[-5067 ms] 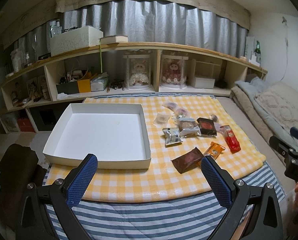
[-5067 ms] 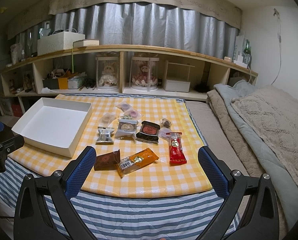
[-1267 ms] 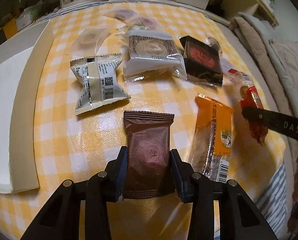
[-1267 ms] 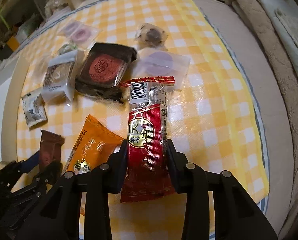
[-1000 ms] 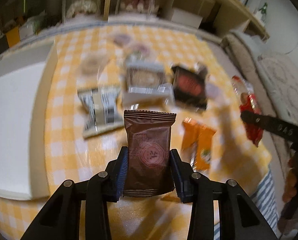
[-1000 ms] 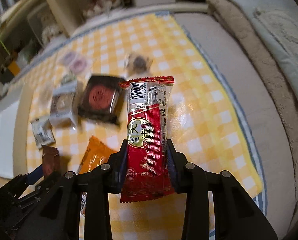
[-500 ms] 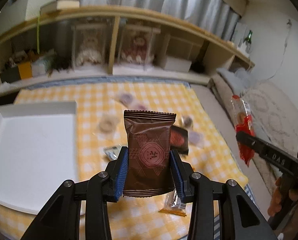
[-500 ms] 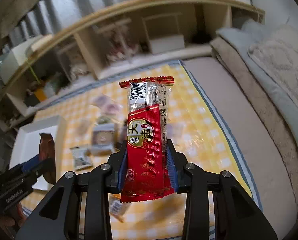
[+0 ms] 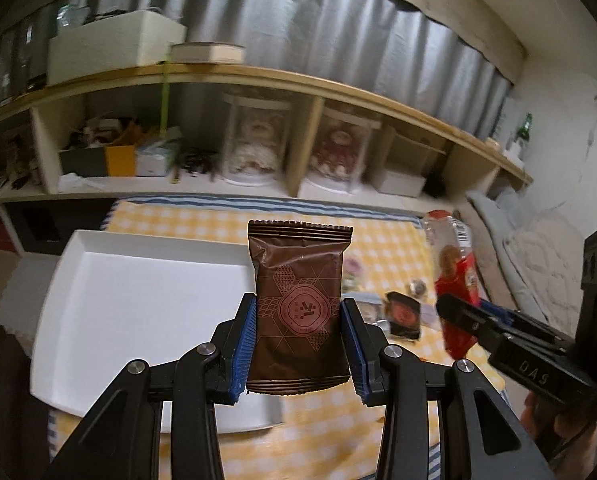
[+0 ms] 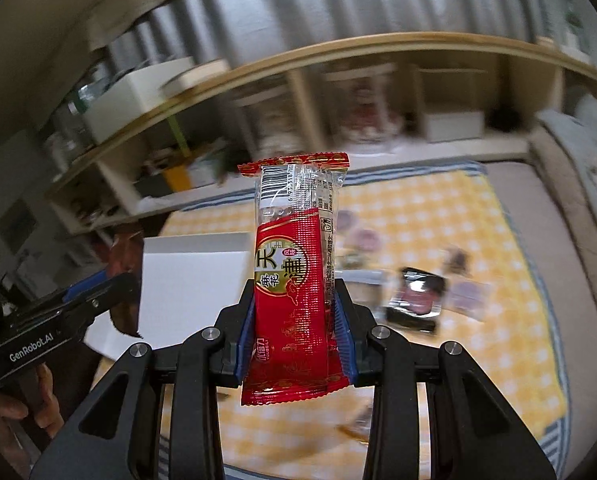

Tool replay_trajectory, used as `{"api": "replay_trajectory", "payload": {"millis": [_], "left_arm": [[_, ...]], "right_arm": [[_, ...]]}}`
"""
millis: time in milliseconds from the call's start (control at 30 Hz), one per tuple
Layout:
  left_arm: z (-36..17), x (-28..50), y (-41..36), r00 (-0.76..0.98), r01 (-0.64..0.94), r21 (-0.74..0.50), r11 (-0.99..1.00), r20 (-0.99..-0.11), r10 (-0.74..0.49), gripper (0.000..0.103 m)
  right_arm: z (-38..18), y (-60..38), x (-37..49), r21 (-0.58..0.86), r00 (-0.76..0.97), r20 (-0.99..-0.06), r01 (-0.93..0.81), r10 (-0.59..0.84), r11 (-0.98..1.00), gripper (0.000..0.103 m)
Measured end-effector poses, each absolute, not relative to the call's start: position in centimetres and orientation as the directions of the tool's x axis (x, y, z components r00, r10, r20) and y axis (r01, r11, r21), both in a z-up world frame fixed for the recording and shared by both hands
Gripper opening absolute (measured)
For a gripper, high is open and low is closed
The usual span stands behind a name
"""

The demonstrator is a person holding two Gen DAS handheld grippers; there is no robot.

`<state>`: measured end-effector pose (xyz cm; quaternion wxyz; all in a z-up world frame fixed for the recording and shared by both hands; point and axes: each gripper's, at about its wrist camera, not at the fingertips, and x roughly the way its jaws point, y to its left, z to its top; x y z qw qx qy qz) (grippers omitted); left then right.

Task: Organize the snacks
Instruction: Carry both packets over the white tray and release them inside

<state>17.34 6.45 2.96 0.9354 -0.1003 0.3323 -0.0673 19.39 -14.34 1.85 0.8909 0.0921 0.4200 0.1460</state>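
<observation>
My left gripper (image 9: pixel 300 344) is shut on a brown snack packet (image 9: pixel 300 300) and holds it upright in the air over the near right part of the white box (image 9: pixel 146 304). My right gripper (image 10: pixel 296 328) is shut on a red snack packet (image 10: pixel 294 276), also upright in the air, to the right of the white box (image 10: pixel 190 280). The red packet also shows in the left wrist view (image 9: pixel 456 284), and the brown packet in the right wrist view (image 10: pixel 124 280). Several other snacks, among them a black-and-red packet (image 10: pixel 416 300), lie on the yellow checked cloth (image 10: pixel 450 216).
A long wooden shelf (image 9: pixel 258 80) with boxes and two doll cases stands behind the cloth. A bed with grey and beige blankets (image 9: pixel 538 248) lies at the right. The cloth rests on a blue striped cover (image 10: pixel 258 468).
Both grippers have moved left toward the white box, each still carrying its packet in the air. The box now fills more of both views.
</observation>
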Motion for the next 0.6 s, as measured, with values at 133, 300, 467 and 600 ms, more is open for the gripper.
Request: {"api": "replay_trajectory", "payload": {"millis": [133,300,467,600], "left_arm": [[2.8,15.8,10.1,0.772,0.022,-0.258,0.966,-0.61,-0.18,0.04],[1.0,15.6,13.9,0.744,-0.034,-0.272,0.962,-0.65,-0.158,0.04],[-1.9,17.1,16.4,0.674,-0.087,-0.317,0.944,-0.717,-0.179,0.04],[-3.4,18.4,17.3,0.619,-0.1,-0.344,0.934,-0.756,-0.213,0.04]], "right_arm": [[1.5,-10.4,19.9,0.319,0.571,-0.721,-0.228,0.392,0.92,0.035],[0.1,-5.8,20.4,0.354,0.518,-0.732,-0.265,0.443,0.897,0.035],[-2.9,-2.7,22.0,0.382,0.436,-0.781,-0.234,0.448,0.894,0.035],[-5.8,-1.6,23.2,0.429,0.362,-0.807,-0.183,0.466,0.885,0.035]]}}
